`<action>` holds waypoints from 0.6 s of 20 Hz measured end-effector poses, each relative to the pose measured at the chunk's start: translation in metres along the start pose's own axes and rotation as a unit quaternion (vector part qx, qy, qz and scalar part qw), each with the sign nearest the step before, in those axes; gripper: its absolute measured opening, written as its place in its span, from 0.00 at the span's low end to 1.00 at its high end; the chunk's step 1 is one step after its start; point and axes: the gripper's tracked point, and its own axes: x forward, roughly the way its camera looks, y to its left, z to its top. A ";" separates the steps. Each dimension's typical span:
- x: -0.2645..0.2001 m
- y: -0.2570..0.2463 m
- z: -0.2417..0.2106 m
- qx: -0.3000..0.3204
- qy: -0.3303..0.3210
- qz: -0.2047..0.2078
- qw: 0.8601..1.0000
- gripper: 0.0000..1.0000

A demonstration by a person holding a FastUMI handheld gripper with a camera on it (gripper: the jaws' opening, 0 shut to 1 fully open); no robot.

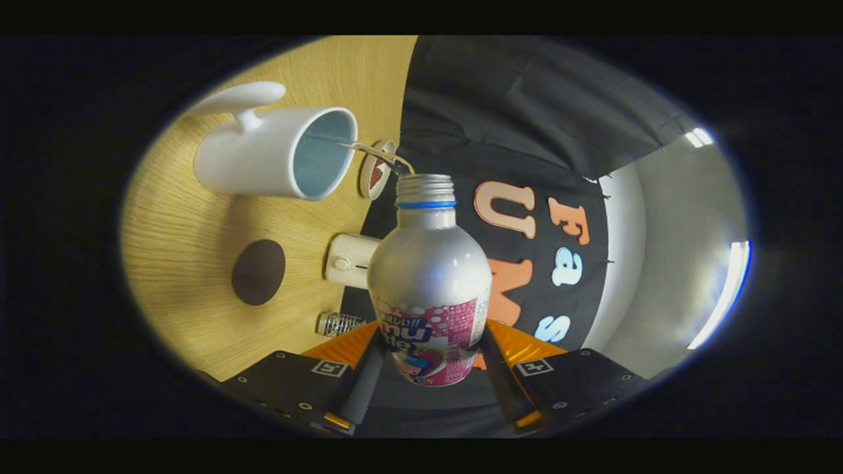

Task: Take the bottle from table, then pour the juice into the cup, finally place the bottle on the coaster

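My gripper (431,359) is shut on a silver bottle (428,270) with a pink label, both fingers pressing its lower body. The view is rolled sideways, so the bottle lies tipped toward the table. Its cap is off, and a thin stream of juice (377,156) runs from the open mouth (425,179) to the rim of the white cup (263,158). The cup has a blue inside and a handle (240,99), and stands on the wooden table (178,230) just beyond the bottle's mouth. The round dark brown coaster (258,272) lies on the table beside the cup, bare.
Behind the bottle at the table's far edge stand a small white box-shaped device (349,260), a small round white item with a red mark (375,172) and a ribbed metallic object (339,324). The black cloth wall hangs right behind them.
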 end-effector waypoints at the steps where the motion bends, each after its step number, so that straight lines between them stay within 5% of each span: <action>1: 0.000 0.001 0.000 -0.003 0.000 0.002 1.000 0.77; 12: 0.001 0.002 0.002 -0.020 -0.005 0.009 1.000 0.77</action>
